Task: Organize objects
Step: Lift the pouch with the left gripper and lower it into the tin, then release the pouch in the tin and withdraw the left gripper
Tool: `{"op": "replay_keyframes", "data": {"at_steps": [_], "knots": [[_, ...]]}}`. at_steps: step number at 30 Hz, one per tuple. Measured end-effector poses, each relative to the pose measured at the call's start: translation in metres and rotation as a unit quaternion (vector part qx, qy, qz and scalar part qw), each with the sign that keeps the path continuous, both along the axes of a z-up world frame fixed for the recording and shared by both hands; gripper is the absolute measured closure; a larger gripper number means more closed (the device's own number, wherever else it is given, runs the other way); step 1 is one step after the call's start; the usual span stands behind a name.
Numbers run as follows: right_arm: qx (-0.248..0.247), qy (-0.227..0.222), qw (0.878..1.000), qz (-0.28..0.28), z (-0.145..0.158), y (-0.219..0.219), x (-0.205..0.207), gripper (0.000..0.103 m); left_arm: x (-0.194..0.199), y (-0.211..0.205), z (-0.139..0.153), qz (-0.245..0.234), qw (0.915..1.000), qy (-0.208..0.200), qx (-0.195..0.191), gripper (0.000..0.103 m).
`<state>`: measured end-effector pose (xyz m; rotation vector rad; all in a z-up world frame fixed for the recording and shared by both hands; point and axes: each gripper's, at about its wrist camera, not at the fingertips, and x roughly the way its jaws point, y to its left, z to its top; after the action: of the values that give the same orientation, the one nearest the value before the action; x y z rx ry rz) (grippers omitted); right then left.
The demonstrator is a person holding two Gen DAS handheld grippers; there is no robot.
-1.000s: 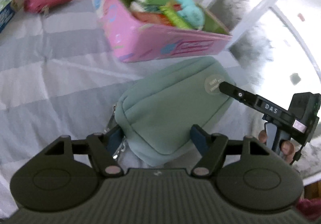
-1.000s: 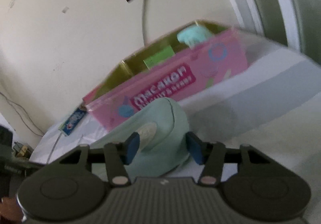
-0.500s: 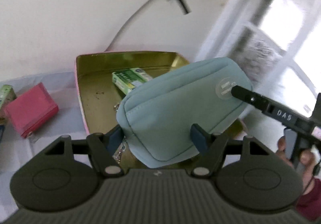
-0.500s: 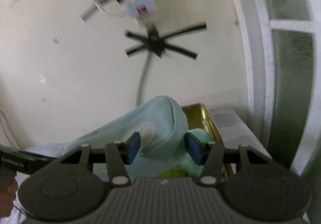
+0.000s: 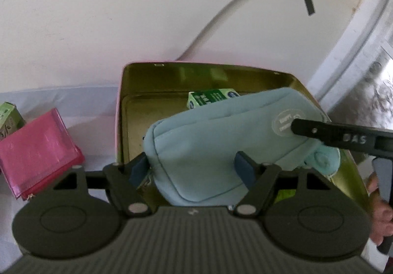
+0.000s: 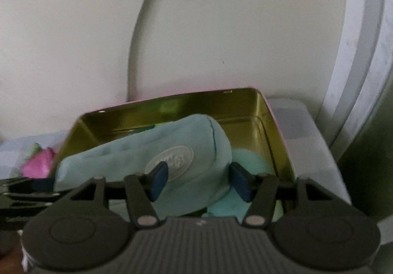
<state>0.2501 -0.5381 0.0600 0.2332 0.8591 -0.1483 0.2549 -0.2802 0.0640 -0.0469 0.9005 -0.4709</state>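
Mint zip pouch [image 5: 221,148] sits in the open gold-lined tin [image 5: 127,82], on the green carton [image 5: 211,98]. Left gripper [image 5: 191,171] and right gripper [image 6: 200,180] straddle its ends, jaws just widened, pads apparently off: likely the drop-off. Pink wallet [image 5: 36,146] waits outside.

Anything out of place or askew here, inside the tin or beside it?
The teal pouch lies tilted in the gold-lined tin, one end propped on a green box and a teal soft toy, not flat. Both the left gripper and right gripper have just been opening around it. The pink wallet lies outside.
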Motion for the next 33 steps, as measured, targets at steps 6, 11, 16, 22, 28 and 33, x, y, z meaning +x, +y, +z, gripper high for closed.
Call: {"op": "replay_keyframes", "data": {"at_steps": [6,11,16,22,28,33], "knots": [[0.001,-0.055,0.998,-0.016,0.015,0.007,-0.021,0.032,-0.021,0.011,0.01,-0.014,0.9999,-0.007,-0.006,0.025],[0.042,-0.088,0.995,-0.038,0.019,0.003,-0.066,0.032,-0.058,0.018,0.025,-0.017,0.9979,-0.06,0.016,0.025],[0.064,-0.115,0.99,-0.051,0.025,0.012,-0.106,0.032,-0.095,0.018,0.037,-0.027,0.996,-0.083,0.02,0.025],[0.08,-0.167,0.981,-0.06,0.029,0.03,-0.162,0.032,-0.148,0.019,0.04,-0.048,0.9871,-0.144,0.049,0.024],[0.103,-0.213,0.969,-0.079,0.017,0.053,-0.21,0.032,-0.173,0.031,0.032,-0.057,0.9836,-0.159,0.062,0.024],[0.128,-0.232,0.959,-0.097,0.005,0.072,-0.236,0.031,-0.182,0.044,0.024,-0.049,0.9843,-0.156,0.065,0.024]]}}
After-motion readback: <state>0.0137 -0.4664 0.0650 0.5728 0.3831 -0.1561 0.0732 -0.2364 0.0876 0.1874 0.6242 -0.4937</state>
